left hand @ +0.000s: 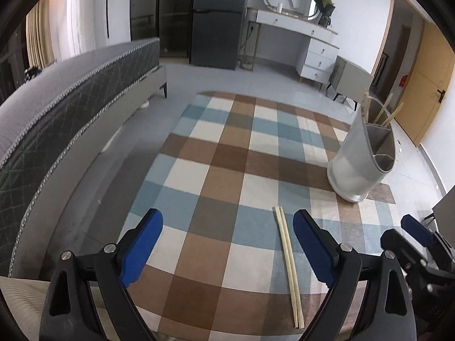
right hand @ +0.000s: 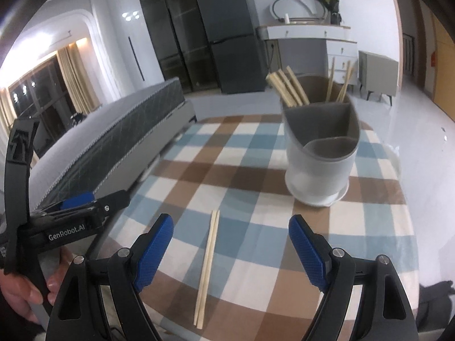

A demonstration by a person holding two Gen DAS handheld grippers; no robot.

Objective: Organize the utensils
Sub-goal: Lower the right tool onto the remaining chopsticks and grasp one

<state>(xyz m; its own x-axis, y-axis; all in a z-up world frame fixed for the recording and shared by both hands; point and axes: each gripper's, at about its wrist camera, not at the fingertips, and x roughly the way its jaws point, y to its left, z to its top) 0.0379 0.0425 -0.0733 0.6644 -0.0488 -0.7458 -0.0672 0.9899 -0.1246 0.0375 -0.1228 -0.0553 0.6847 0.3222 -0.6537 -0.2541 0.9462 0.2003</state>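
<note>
Upright on the checked tablecloth [right hand: 256, 255]: a grey divided holder [right hand: 321, 153].
Its back compartments hold chopsticks [right hand: 287, 89]; front compartment empty. Another chopstick pair [right hand: 207, 267] lies flat between the right gripper's [right hand: 231, 251] wide-open, empty jaws. Left gripper [left hand: 227, 245] likewise.

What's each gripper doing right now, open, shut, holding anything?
Left gripper: open, holding nothing.
Right gripper: open, holding nothing; a pair of chopsticks lies on the tablecloth between its fingers.

Both wrist views look low, forward over the checked table [left hand: 227, 170] — sharing its chopsticks [right hand: 207, 267] and holder [right hand: 321, 153].
</note>
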